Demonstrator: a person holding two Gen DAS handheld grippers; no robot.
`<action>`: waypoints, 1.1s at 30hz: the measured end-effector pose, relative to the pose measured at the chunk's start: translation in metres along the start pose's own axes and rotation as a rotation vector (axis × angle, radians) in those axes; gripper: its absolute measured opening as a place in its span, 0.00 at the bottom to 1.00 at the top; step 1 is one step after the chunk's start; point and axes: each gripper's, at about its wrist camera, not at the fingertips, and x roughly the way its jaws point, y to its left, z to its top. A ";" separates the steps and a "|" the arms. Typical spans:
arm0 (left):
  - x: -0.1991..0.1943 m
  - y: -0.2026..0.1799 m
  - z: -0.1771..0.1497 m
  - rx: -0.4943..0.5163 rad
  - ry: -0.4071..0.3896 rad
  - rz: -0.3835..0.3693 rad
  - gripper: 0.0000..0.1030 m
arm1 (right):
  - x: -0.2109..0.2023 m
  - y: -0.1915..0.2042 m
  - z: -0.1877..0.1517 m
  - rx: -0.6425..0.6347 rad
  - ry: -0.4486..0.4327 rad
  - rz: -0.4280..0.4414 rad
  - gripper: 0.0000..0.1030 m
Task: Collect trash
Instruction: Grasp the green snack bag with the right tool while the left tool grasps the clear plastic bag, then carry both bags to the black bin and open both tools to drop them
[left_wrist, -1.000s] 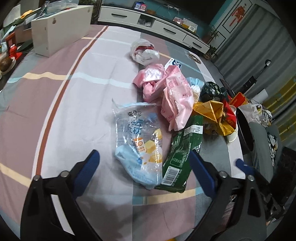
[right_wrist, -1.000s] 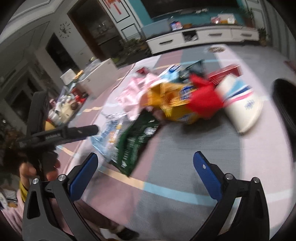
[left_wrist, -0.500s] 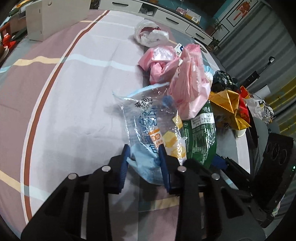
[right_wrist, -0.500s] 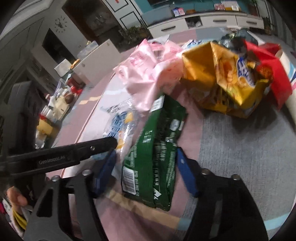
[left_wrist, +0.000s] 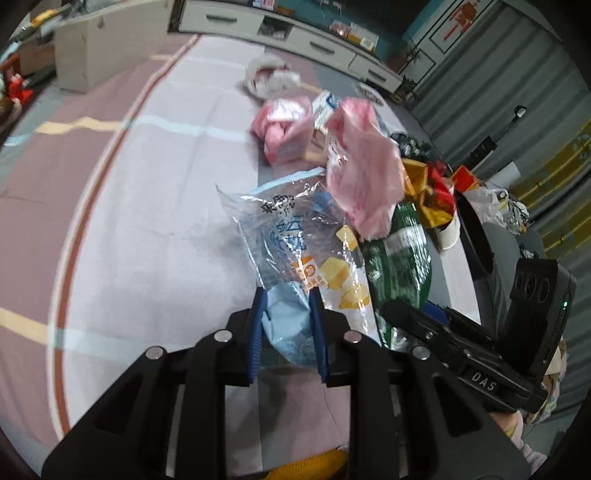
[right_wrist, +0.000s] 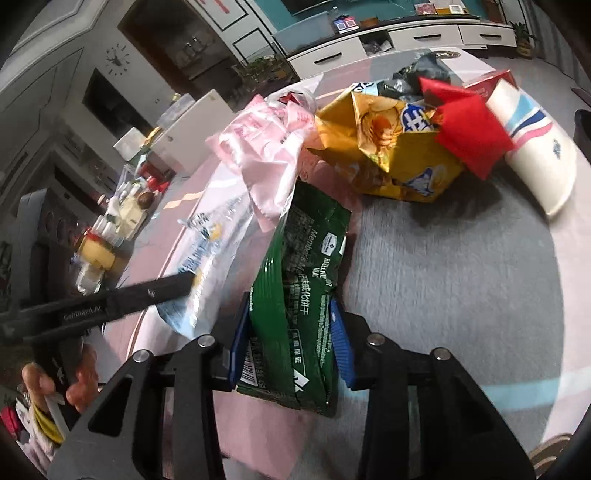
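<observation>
Bare striped cloth (left_wrist: 155, 206) lies open leftward; piled wrappers (left_wrist: 362, 173) crowd the right side.

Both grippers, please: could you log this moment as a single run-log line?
left gripper: shut on clear blue bag | right gripper: shut on green packet | both wrappers on tablecloth

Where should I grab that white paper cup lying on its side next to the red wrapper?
Grip the paper cup across its open rim end, which points toward the near right with bare cloth around it. Come in from that side; the red wrapper covers its far end. The rim may flatten, so close gently.
</observation>
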 end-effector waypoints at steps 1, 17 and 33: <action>-0.006 -0.001 -0.001 0.001 -0.016 -0.001 0.24 | -0.007 0.001 -0.002 -0.016 -0.007 0.000 0.39; -0.055 -0.019 0.008 0.000 -0.164 0.042 0.24 | -0.058 -0.001 0.000 -0.062 -0.182 0.005 0.39; 0.005 -0.197 0.063 0.311 -0.105 -0.166 0.24 | -0.185 -0.113 0.047 0.180 -0.529 -0.186 0.39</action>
